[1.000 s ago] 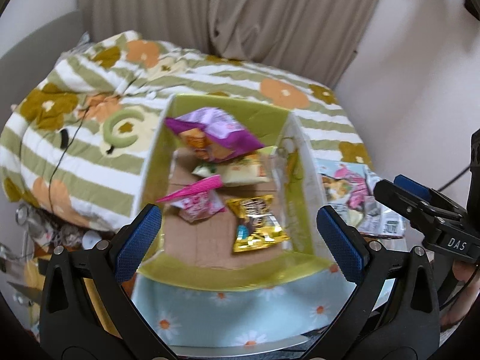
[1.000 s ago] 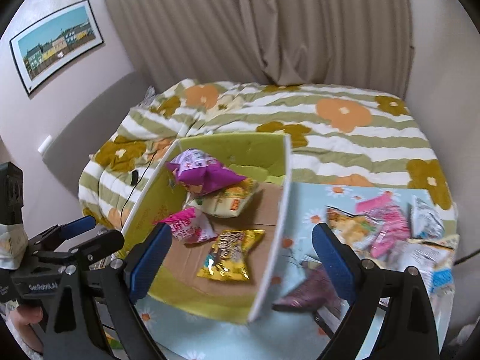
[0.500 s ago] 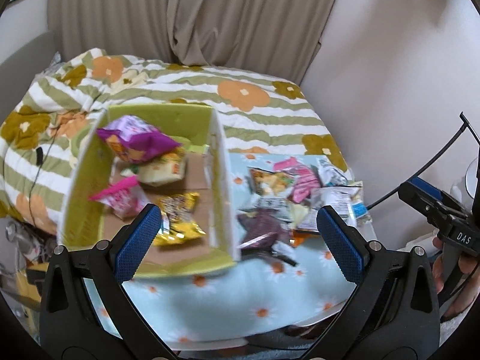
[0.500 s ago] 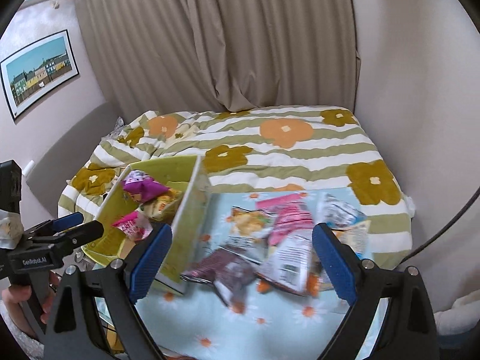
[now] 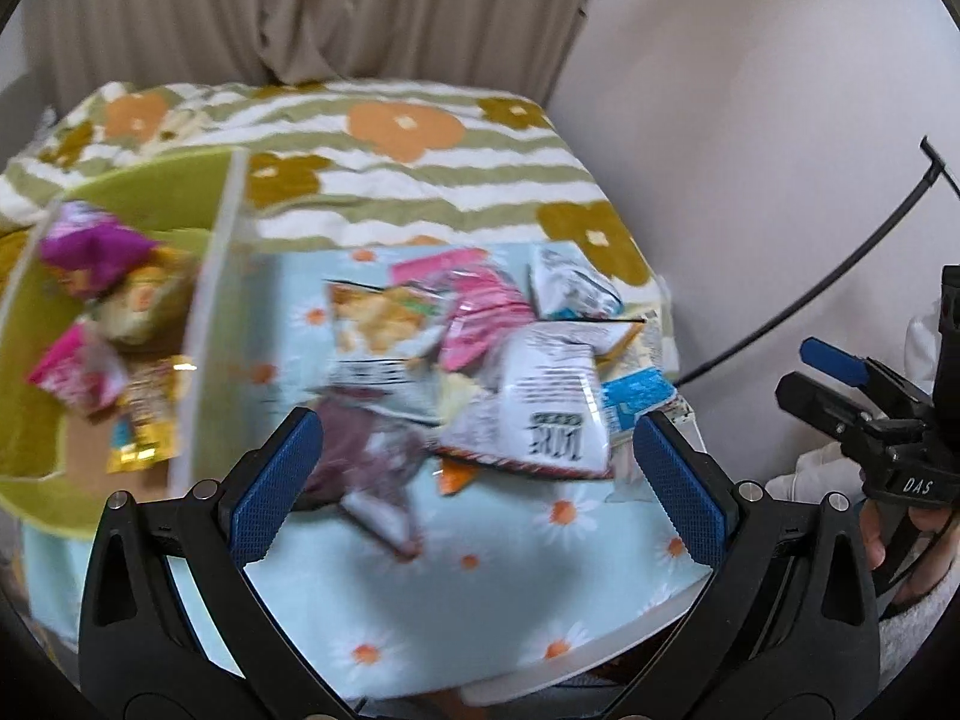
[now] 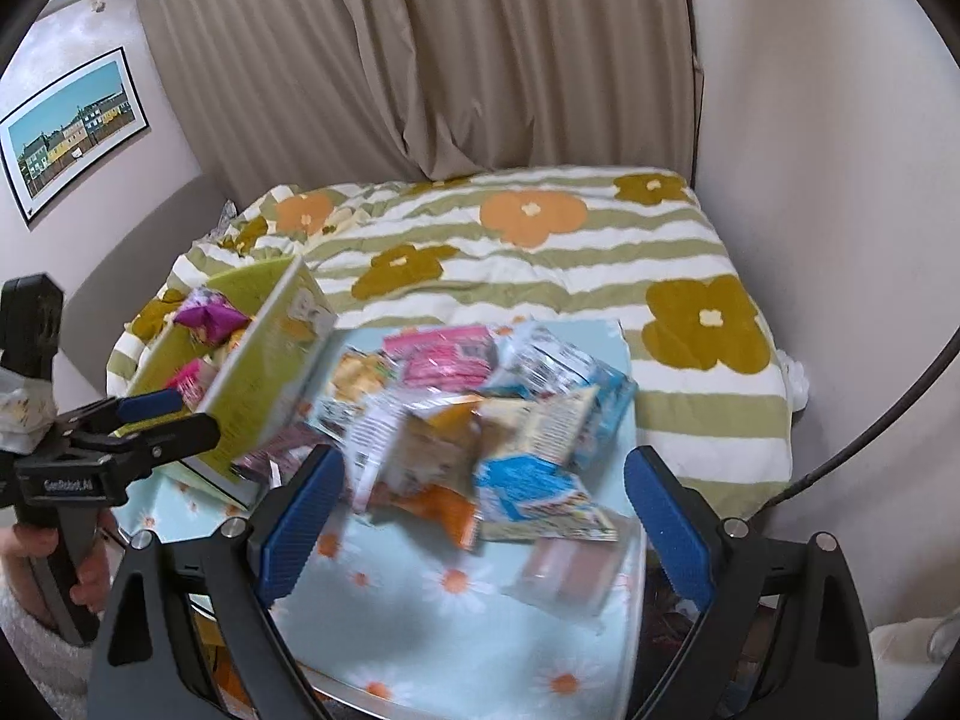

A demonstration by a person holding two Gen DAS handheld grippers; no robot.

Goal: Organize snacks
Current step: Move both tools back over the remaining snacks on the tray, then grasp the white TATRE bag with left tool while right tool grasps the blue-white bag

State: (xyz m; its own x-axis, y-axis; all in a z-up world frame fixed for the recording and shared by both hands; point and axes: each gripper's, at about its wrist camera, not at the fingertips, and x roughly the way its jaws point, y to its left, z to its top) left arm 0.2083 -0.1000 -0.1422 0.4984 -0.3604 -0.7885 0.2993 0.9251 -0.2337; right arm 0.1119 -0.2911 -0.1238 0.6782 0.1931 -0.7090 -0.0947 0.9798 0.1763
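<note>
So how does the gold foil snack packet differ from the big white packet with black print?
The gold foil snack packet lies inside the green box; the big white packet with black print sits outside, on the daisy-print cloth. Gold looks smaller and lies alone; white overlaps the loose pile. Neither is gripped.

beige curtain [image 6: 456,60] hangs behind a striped flowered quilt [image 6: 540,252]; a framed townscape picture [image 6: 72,126] hangs on the wall.

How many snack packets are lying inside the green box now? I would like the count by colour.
Inside the green box:
purple packet: 1
pale yellow packet: 1
pink packet: 1
gold packet: 1
Total: 4
</note>
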